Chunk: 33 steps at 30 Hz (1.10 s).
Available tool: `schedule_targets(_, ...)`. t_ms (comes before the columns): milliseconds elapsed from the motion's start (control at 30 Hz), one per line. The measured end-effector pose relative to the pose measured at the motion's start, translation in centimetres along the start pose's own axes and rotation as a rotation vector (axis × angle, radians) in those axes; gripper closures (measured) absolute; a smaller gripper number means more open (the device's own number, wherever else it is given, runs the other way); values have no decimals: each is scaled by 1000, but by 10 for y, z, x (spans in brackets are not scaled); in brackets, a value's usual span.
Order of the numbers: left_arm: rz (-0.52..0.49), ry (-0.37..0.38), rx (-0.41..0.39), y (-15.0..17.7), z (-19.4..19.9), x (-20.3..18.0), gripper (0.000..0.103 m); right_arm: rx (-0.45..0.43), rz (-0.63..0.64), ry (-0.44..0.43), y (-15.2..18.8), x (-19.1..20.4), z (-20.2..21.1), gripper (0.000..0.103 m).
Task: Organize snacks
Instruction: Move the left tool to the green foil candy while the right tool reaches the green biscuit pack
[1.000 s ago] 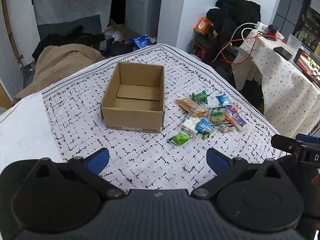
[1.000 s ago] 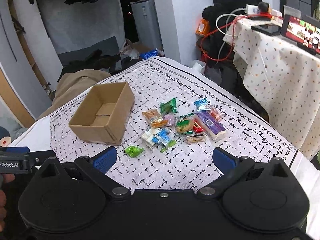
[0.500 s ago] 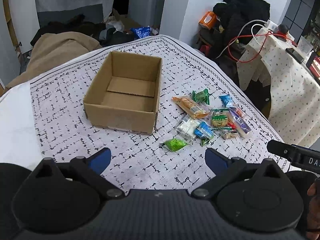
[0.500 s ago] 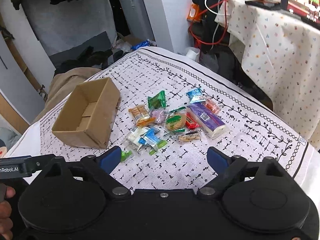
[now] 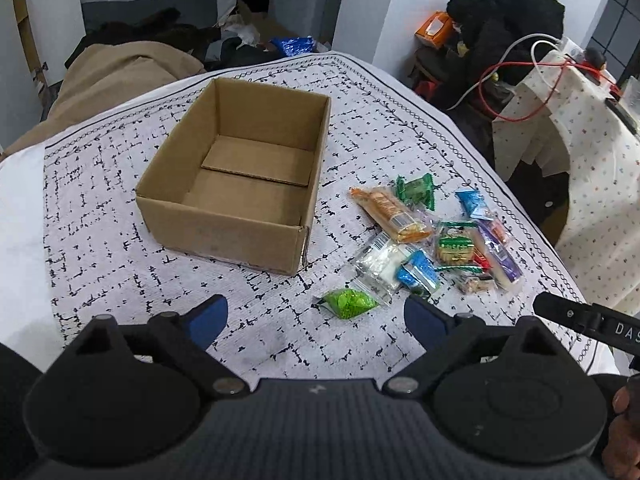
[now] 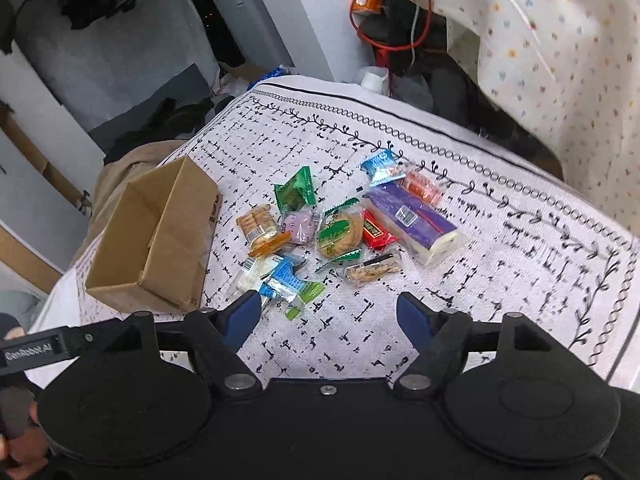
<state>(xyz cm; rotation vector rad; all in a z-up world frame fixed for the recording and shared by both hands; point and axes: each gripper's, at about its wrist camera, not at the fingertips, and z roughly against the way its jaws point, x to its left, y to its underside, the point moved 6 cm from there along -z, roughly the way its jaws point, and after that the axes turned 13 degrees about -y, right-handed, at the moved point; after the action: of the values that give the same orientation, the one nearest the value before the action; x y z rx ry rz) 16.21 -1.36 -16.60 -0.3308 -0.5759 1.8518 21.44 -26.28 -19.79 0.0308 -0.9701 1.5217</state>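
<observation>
Two claws, left claw [image 5: 316,318] and right claw [image 6: 328,316], are closing on nothing above scattered wrapped snacks [image 6: 340,232]; we see the open brown cardboard box [image 5: 224,216] apparently empty.

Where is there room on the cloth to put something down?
The cardboard box is bare inside. The cloth is free left of the box, and in front of it up to the green packet. Right of the box, the snack pile crowds it.

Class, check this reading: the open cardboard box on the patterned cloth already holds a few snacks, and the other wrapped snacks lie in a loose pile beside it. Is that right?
Not quite. The cardboard box is empty: the left wrist view looks straight into it and shows only its bare bottom flaps. The rest stands: it sits open on the patterned cloth, and the wrapped snacks lie in a loose pile beside it.
</observation>
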Motion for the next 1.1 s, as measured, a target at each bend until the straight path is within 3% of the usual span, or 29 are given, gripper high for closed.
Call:
schedule_targets(200, 17, -6, 29, -3, -24, -8, 10, 6, -48, -23, -2, -12, -19, 39)
schedule_targets(633, 41, -37, 103, -9, -79, -29, 16, 35, -99, -52, -12, -33, -62, 46)
schedule_targets(867, 57, -37, 157, -1, -107, -33, 21, 4, -118, -89, -21, -38, -74, 52)
schedule_targets(1100, 65, -10, 197, 5, -123, -43, 25, 15, -119, -60, -28, -45, -93, 54)
